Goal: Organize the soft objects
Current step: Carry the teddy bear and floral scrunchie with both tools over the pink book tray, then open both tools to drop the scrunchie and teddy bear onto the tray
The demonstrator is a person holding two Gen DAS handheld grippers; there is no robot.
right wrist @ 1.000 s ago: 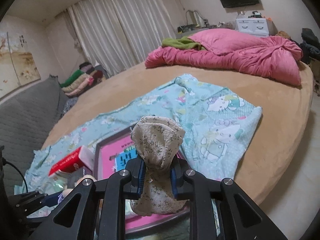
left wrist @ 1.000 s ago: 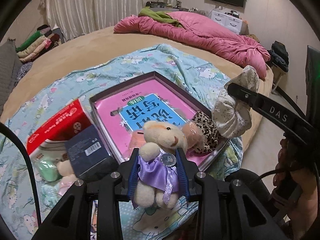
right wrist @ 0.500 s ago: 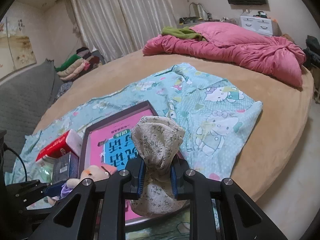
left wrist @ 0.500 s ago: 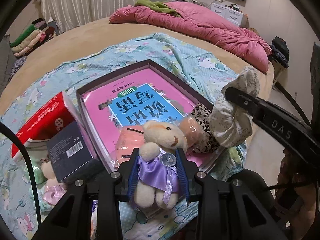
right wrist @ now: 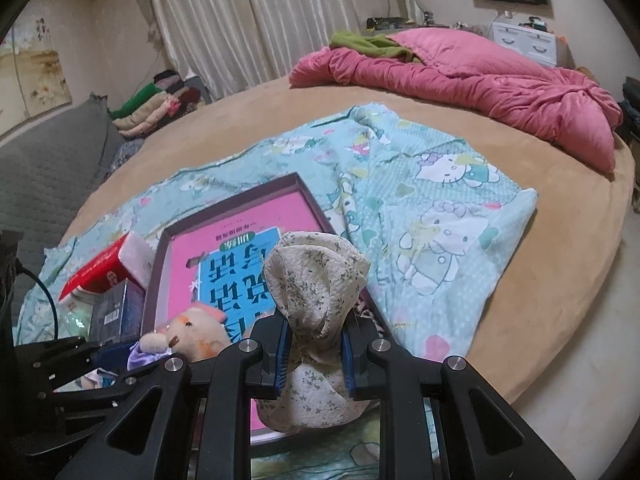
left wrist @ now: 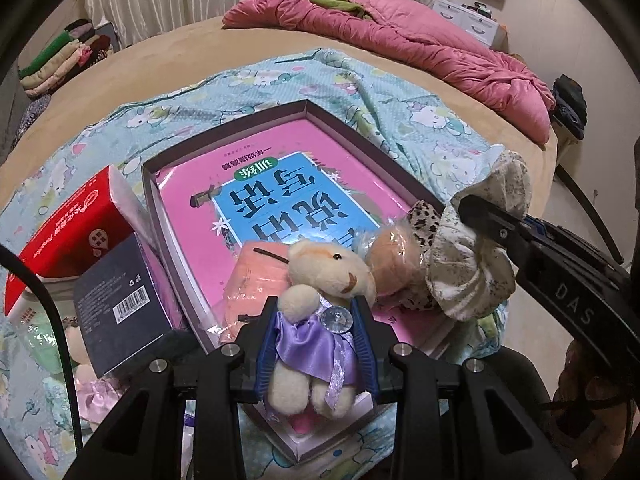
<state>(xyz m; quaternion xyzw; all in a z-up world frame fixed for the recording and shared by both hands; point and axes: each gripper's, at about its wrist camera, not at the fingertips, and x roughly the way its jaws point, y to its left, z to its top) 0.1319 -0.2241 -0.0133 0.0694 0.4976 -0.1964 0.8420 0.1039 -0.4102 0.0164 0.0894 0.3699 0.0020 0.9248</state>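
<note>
Two grippers, each clamped on one soft toy, hang over the near end of the shallow box, and the coming move turns on how that box lies from each of them. Left gripper pinches the small bear by its purple-dressed waist, head pointing away from the wrist and legs dangling back toward it, so the bear's long axis runs straight along the fingers. Right gripper is closed around the neck of the floral cloth pouch, whose ruffled top stands ahead of the fingertips and whose fuller bottom sags beneath them.

Directly ahead of and below the left gripper lies the box, its pink book filling the floor; a bagged peach plush and a leopard-print piece already sit at the near corner, just past the bear's head. For the right gripper the same box lies ahead and to its left, with the pouch hanging over the box's near right rim. A red carton and a dark carton stand just off the left gripper's left side, outside the box wall.

Judging by this, the left gripper is the nearer to open floor inside the box; a short forward lowering should set the bear down beside the peach plush, while the pouch needs a small shift leftward to clear the rim
</note>
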